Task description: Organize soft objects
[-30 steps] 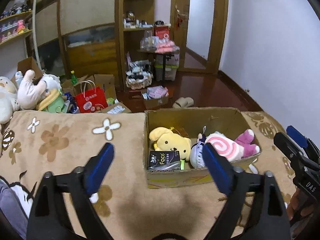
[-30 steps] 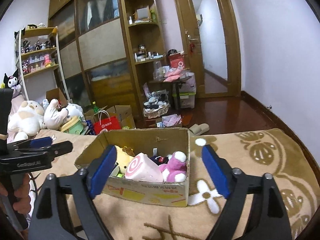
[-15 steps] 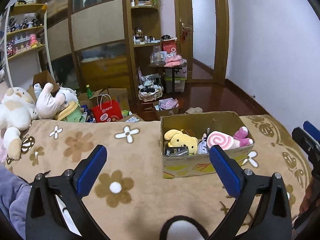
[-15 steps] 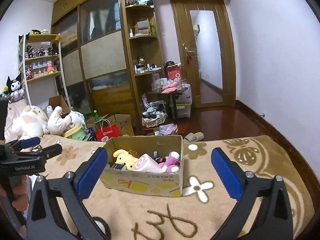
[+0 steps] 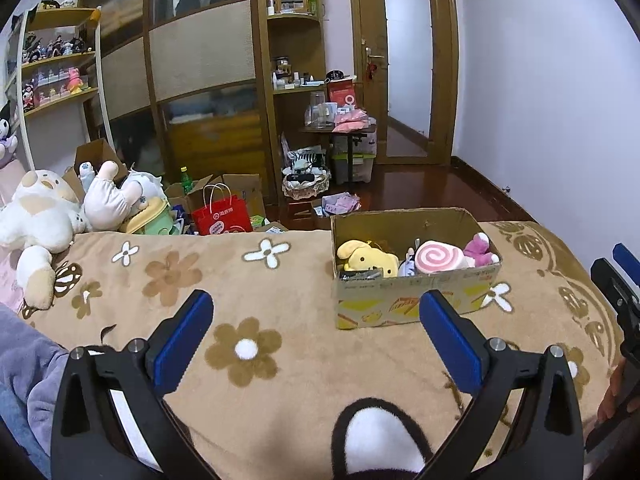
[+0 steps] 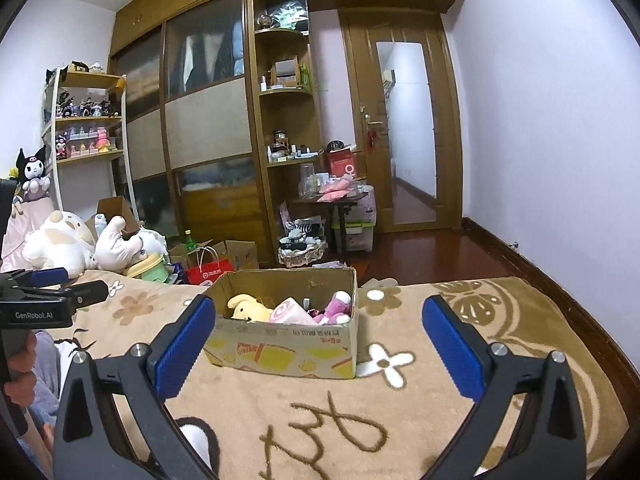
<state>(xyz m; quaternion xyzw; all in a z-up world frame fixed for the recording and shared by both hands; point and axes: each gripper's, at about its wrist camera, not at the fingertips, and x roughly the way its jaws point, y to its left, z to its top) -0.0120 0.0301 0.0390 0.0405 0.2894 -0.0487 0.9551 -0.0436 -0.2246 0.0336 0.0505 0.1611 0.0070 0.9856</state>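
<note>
A cardboard box (image 5: 416, 300) stands on the brown flowered blanket (image 5: 248, 276). Inside it lie a yellow plush dog (image 5: 368, 258), a pink swirl roll plush (image 5: 438, 256) and a purple plush (image 5: 478, 246). My left gripper (image 5: 316, 304) is open and empty, back from the box and to its left. My right gripper (image 6: 319, 308) is also open and empty, with the box (image 6: 288, 350) well ahead of its fingers. A black-and-white plush (image 5: 380, 440) lies right under the left gripper. The right gripper's fingers (image 5: 620, 280) show at the left view's right edge.
Big white plush toys (image 5: 36, 216) lie at the blanket's far left, with a green toy pot (image 5: 150, 218) beside them. Beyond the bed edge stand a red paper bag (image 5: 222, 216), open cartons, a wardrobe and a door (image 6: 404, 136). A purple sleeve (image 5: 28, 364) is at the lower left.
Both grippers pulled back and up from the box, which now looks smaller and farther. Both jaws widened. The black-and-white plush came into view at the bottom of the left view.
</note>
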